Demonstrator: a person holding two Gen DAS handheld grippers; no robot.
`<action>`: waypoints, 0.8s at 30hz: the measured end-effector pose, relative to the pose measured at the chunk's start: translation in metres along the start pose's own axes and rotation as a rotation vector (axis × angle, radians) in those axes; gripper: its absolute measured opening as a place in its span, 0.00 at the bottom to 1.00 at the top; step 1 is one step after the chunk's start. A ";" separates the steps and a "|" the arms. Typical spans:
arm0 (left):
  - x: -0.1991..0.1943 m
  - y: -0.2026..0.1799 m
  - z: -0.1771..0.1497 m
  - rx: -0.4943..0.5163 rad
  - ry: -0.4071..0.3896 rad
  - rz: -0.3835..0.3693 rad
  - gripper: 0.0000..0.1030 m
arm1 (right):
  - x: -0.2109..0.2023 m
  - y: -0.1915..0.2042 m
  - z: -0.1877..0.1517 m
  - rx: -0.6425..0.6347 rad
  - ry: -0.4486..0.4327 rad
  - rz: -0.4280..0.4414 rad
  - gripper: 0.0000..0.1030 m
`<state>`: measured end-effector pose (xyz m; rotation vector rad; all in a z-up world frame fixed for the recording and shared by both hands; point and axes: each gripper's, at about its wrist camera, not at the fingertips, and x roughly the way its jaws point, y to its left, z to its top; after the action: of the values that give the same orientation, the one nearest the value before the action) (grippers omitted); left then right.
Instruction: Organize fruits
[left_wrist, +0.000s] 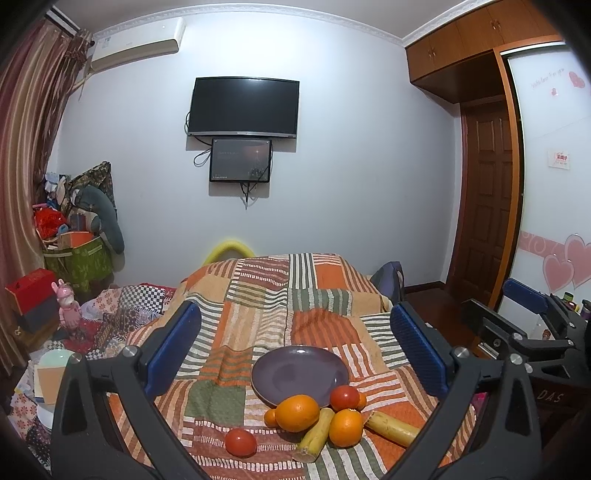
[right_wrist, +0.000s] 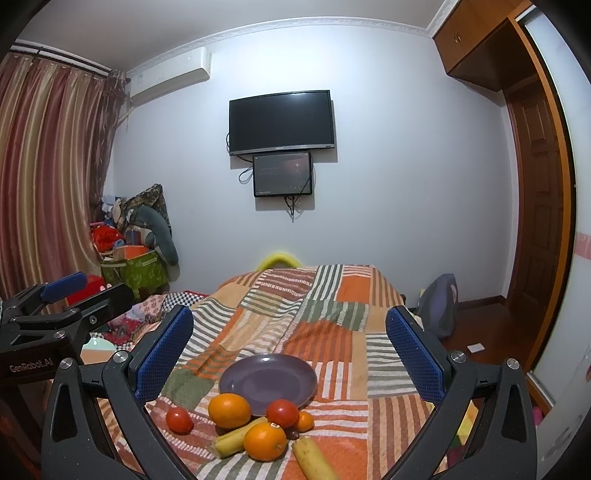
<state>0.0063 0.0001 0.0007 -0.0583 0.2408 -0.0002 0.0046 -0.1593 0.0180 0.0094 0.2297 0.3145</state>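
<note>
An empty purple plate (left_wrist: 295, 373) (right_wrist: 269, 380) lies on the striped patchwork cloth. In front of it sits a pile of fruit: two oranges (left_wrist: 297, 412) (right_wrist: 229, 410), with the second orange (left_wrist: 346, 427) (right_wrist: 265, 441) nearer. Among them are two tomatoes (left_wrist: 344, 397) (left_wrist: 240, 442) (right_wrist: 282, 413) (right_wrist: 179, 420), two bananas (left_wrist: 317, 435) (left_wrist: 392, 427) (right_wrist: 236, 439) (right_wrist: 314, 459) and small tangerines (left_wrist: 270, 418) (right_wrist: 304, 421). My left gripper (left_wrist: 295, 350) and my right gripper (right_wrist: 290, 354) both hover open above the plate, holding nothing.
The cloth (left_wrist: 258, 295) covers a raised surface whose far edge drops toward the wall. Clutter, a green box (left_wrist: 79, 262) and a pink toy (left_wrist: 68, 310) crowd the left. A bag (right_wrist: 439, 306) and wooden floor lie to the right.
</note>
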 end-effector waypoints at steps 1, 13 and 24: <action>0.001 0.000 0.002 -0.003 0.010 0.000 1.00 | 0.000 0.000 -0.001 0.000 0.001 0.000 1.00; 0.005 0.004 0.001 0.005 -0.033 -0.003 1.00 | 0.001 0.000 0.002 0.002 0.011 -0.002 1.00; 0.006 0.008 -0.005 -0.007 -0.098 -0.013 1.00 | 0.003 0.001 0.001 -0.008 0.023 -0.006 1.00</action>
<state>0.0113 0.0081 -0.0062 -0.0667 0.1429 -0.0092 0.0073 -0.1578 0.0181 -0.0026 0.2516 0.3094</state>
